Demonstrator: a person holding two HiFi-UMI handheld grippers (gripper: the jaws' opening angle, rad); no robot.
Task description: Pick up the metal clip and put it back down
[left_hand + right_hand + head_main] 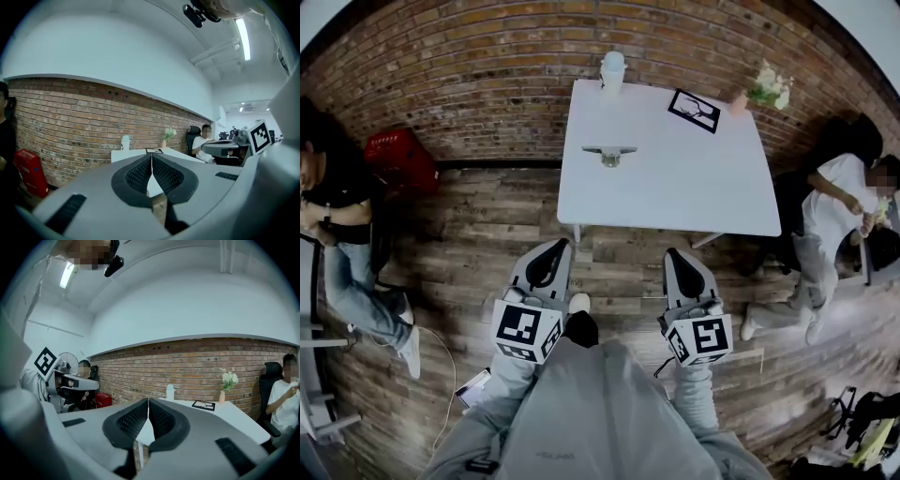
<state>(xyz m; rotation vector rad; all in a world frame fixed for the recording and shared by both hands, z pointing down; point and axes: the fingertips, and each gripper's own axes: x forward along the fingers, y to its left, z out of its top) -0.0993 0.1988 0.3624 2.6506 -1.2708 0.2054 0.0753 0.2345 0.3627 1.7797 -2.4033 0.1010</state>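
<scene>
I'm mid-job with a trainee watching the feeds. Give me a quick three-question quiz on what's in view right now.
1. True or false: the metal clip is held in the right gripper.
2. In the head view, which thing stands at the far left corner of the table? A) white bottle B) flower vase C) picture card
3. Fill in: the jaws of the left gripper and the right gripper are both ____, with nothing between them.

Key
1. False. The clip lies on the table, and both grippers are short of the table's near edge.
2. A
3. shut
</scene>
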